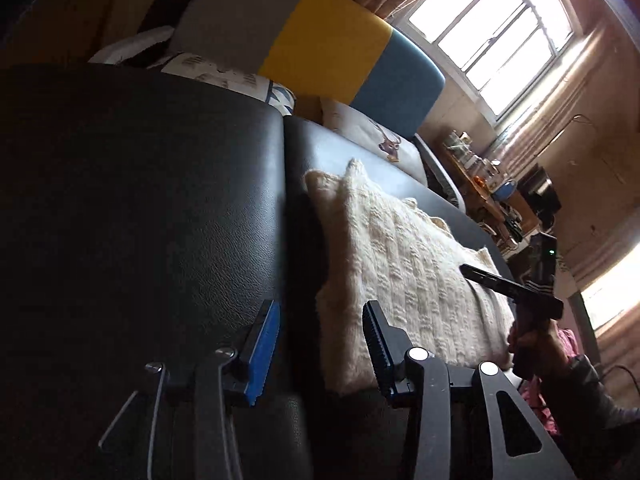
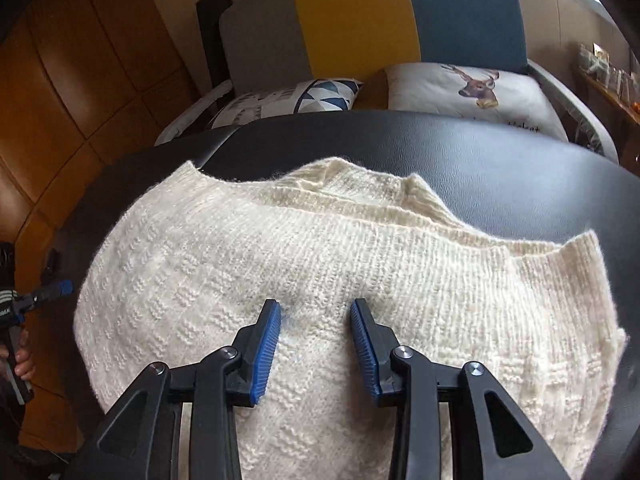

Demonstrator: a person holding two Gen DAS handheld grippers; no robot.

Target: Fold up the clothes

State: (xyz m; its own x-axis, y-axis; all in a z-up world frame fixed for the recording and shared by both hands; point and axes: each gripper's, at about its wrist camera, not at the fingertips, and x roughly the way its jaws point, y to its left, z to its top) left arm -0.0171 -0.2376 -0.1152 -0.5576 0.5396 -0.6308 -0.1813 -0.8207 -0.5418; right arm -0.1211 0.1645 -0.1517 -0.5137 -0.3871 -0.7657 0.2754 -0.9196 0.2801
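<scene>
a cream knit sweater lies on the black tabletop in a compact, layered bundle, so it may be partly folded or nearly done. the right gripper hovers over its middle, jaws apart, holding nothing. the left gripper, also open and empty, hangs just beside its edge. any next grasp needs a free edge, taken without dragging the layers.

Chunky cream knit sweater, grained black leatherette table, ribbed blue rubber pads, glossy wood panelling
</scene>
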